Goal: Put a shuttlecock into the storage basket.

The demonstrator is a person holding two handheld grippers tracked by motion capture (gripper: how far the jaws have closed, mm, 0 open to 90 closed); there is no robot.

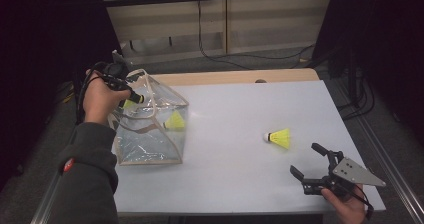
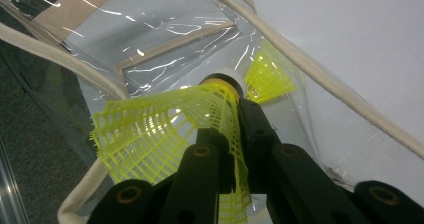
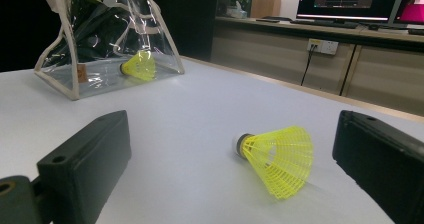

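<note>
Inside the clear bag (image 1: pixel 150 134), plastic glare blurs the left claw's (image 2: pixel 235 119) shuttlecock (image 2: pixel 165 134).

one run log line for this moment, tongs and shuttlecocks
left tongs: shut on yellow plastic shuttlecock over clear plastic bag | right tongs: open, near second yellow shuttlecock on white table | third shuttlecock: in bag

The high view is looking down on the tabletop (image 1: pixel 240 184); both gripper views are sitting close, sharing the clear bag (image 1: pixel 150 134).
</note>
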